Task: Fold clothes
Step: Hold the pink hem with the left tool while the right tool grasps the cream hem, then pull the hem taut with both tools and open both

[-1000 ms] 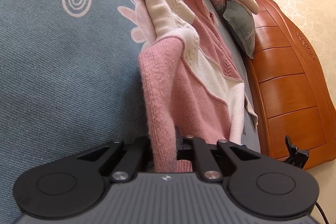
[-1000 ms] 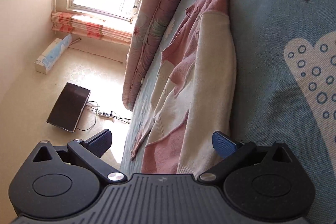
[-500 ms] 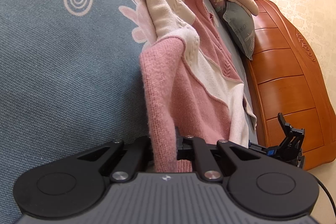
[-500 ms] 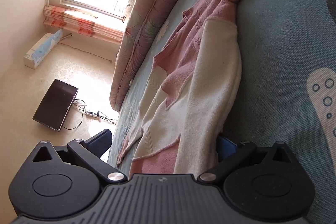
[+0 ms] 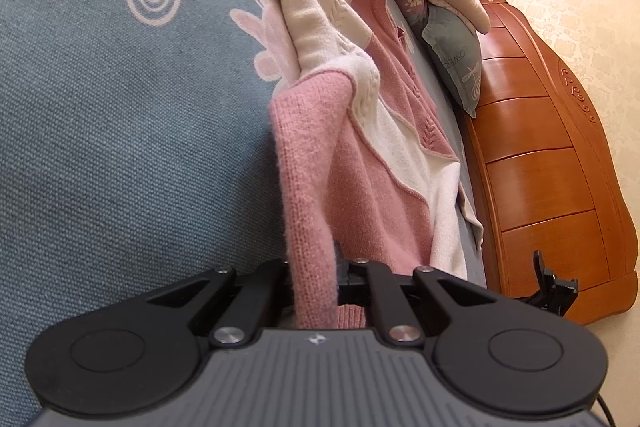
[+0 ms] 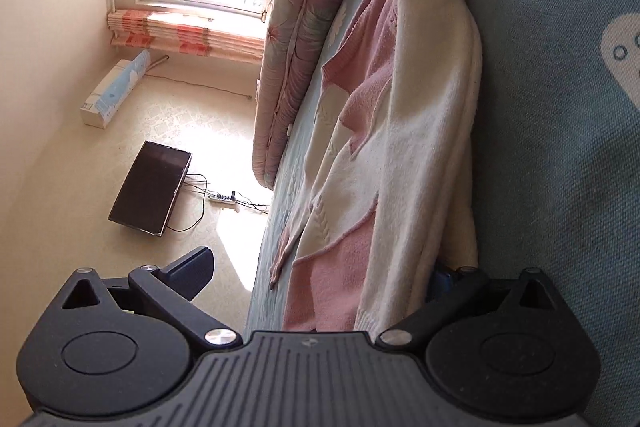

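My left gripper [image 5: 316, 287] is clenched on the pink hem of the sweater [image 5: 360, 167], which lies along the bed [image 5: 120, 147] near its edge. My right gripper [image 6: 320, 279] is spread wide around the cream hem, not pinching. Risks: the outer finger [image 6: 192, 267] hangs off the bed edge, so closing may catch only one layer, or snag the sheet underneath; uneven lift would skew the fold.
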The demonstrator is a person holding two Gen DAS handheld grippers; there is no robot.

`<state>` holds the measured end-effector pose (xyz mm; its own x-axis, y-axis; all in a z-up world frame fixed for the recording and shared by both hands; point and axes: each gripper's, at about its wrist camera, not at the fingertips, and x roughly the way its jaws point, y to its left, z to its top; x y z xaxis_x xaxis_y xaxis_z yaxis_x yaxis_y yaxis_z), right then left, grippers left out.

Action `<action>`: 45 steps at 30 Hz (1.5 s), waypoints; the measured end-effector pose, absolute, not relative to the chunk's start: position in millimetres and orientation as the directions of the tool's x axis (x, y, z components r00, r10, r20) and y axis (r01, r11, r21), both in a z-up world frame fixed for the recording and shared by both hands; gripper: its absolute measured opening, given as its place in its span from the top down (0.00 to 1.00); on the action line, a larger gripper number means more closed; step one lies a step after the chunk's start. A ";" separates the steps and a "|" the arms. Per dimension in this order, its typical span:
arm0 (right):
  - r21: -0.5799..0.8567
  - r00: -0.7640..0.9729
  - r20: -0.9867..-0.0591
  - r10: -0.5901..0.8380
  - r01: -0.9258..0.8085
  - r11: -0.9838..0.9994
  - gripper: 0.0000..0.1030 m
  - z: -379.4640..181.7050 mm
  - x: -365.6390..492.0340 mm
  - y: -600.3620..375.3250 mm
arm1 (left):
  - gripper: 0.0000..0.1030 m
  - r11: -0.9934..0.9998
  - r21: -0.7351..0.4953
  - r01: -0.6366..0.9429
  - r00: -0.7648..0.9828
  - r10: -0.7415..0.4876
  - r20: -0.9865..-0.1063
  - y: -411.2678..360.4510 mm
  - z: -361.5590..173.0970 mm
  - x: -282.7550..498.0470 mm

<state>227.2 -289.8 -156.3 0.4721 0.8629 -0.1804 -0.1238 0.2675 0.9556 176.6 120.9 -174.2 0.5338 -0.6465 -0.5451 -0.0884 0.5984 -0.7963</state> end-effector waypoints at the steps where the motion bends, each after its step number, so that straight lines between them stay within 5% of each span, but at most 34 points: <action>1: 0.954 0.471 -0.183 0.863 -0.126 0.271 0.01 -156.4 228.2 -289.6 | 0.91 0.597 -0.797 -0.088 0.533 -0.648 -0.545 121.1 -174.3 176.8; 5: 0.956 0.484 -0.199 0.852 -0.096 0.277 0.08 -160.7 246.2 -289.3 | 0.91 0.606 -0.790 -0.087 0.533 -0.642 -0.551 119.0 -172.4 177.9; 8: 0.932 0.494 -0.292 0.819 -0.045 0.359 0.48 -170.6 254.3 -290.0 | 0.91 0.597 -0.797 -0.093 0.538 -0.643 -0.545 119.4 -174.1 177.8; 9: 0.929 0.498 -0.306 0.811 -0.031 0.370 0.76 -175.5 253.2 -292.1 | 0.91 0.596 -0.798 -0.093 0.538 -0.644 -0.544 119.7 -174.5 177.7; 10: 0.931 0.502 -0.301 0.811 -0.029 0.363 0.90 -180.2 251.3 -294.5 | 0.91 0.596 -0.798 -0.093 0.538 -0.644 -0.544 120.0 -174.8 177.5; 23: 0.887 0.502 -0.393 0.770 -0.015 0.462 0.87 -167.2 248.6 -282.5 | 0.97 0.616 -0.779 -0.117 0.555 -0.610 -0.565 114.7 -161.4 180.0; 38: 0.797 0.628 -0.341 0.699 -0.201 0.569 0.87 -50.3 196.6 -378.4 | 0.98 0.586 -0.808 0.058 0.677 -0.618 -0.400 151.2 -59.2 147.4; 45: 0.764 0.567 -0.460 0.683 -0.138 0.630 0.86 -69.6 164.1 -385.2 | 0.98 0.609 -0.792 -0.045 0.642 -0.589 -0.490 164.7 -83.6 118.7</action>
<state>164.1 -385.2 -69.6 0.5675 0.6827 -0.4603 -0.1380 0.6300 0.7642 118.7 164.7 -83.6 0.6424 -0.5892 -0.4902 -0.0452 0.6093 -0.7917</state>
